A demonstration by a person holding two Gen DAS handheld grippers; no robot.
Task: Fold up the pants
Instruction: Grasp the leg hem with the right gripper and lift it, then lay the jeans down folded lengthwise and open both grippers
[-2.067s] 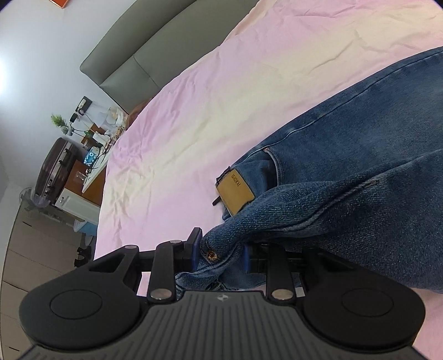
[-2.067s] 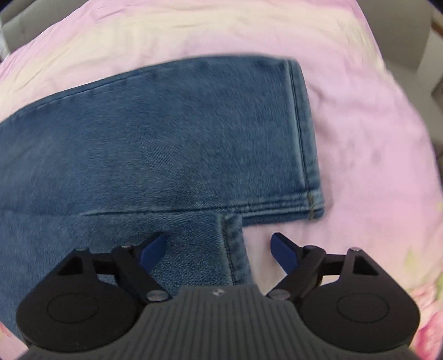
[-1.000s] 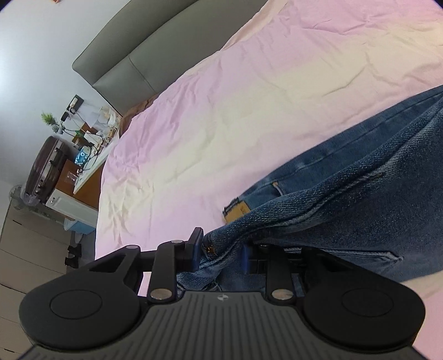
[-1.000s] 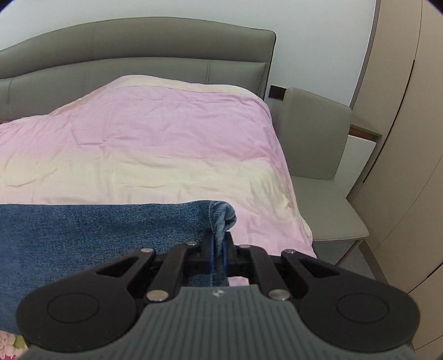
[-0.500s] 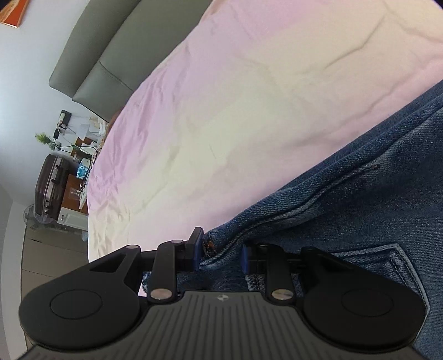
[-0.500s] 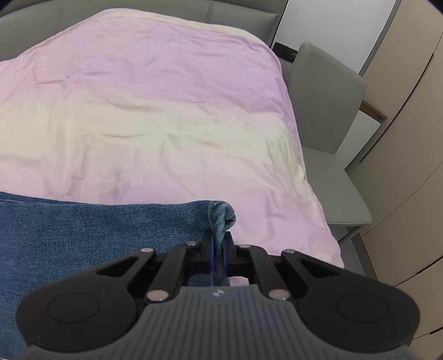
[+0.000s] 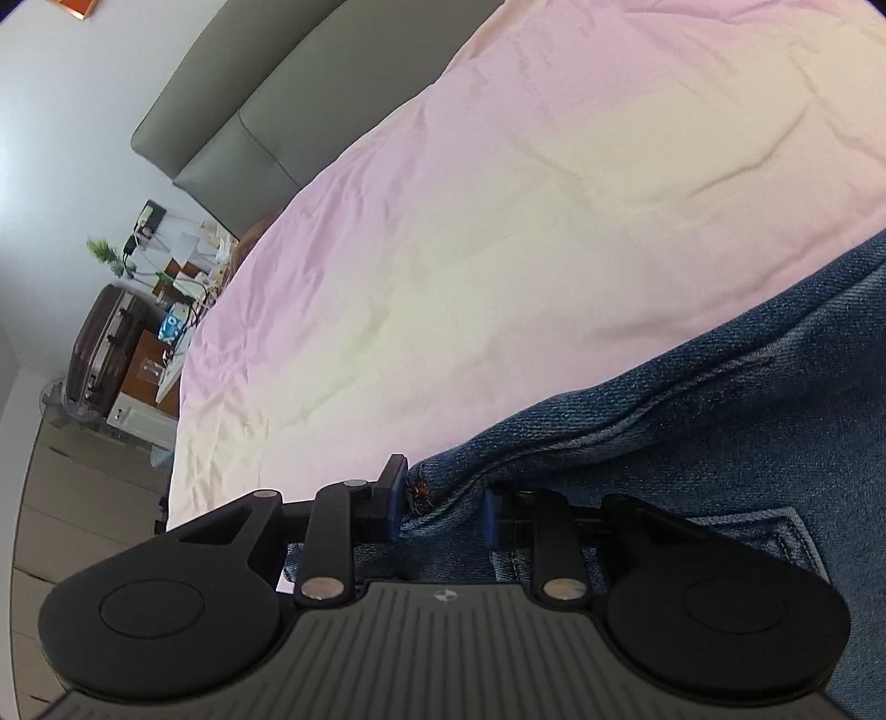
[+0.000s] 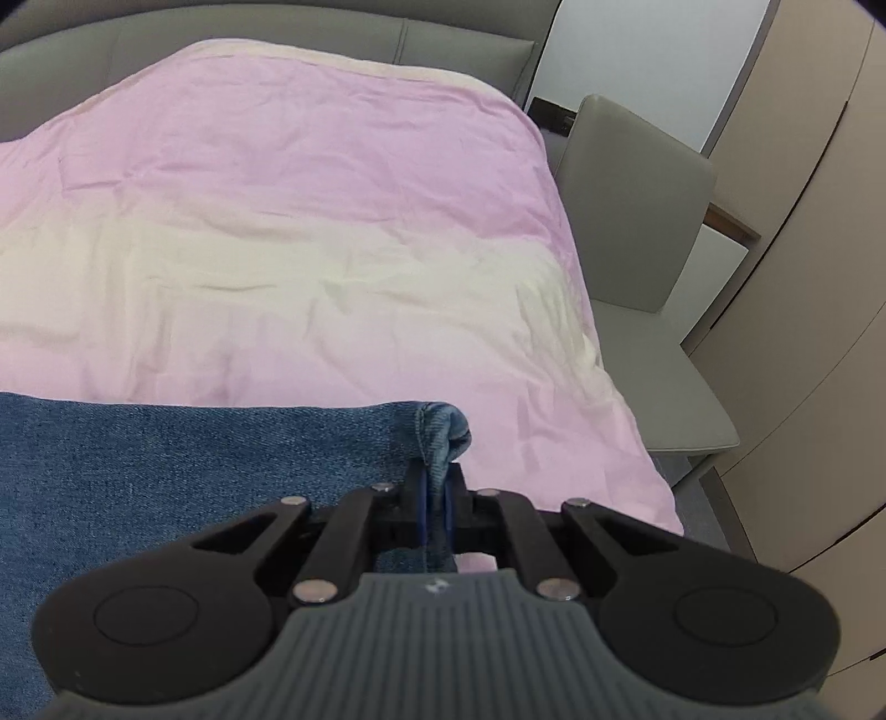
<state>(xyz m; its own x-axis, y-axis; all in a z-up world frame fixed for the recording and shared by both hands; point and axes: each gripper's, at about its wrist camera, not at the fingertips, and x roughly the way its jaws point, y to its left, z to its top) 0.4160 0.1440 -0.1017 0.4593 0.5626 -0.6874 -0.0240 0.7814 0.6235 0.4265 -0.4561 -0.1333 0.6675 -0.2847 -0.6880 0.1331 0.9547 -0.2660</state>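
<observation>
Ahead of both grippers, the pink and cream bedspread (image 8: 310,232) lies open and bare up to the grey headboard (image 8: 266,39) along the bed's far edge. Past the bed's right edge stands a grey chair (image 8: 637,221); beyond the left edge, a cluttered bedside table (image 7: 177,299) and a suitcase (image 7: 102,343).

A home bedroom: a wide bed (image 8: 310,232) under a pink and cream sheet fills the room, backed by a grey padded headboard (image 7: 260,94). Beside its far corner stands a grey upholstered chair (image 8: 637,221) against beige wardrobe doors (image 8: 814,277). On the other side, a cluttered bedside table (image 7: 177,310) and a brown suitcase (image 7: 102,343) sit by the wall.
</observation>
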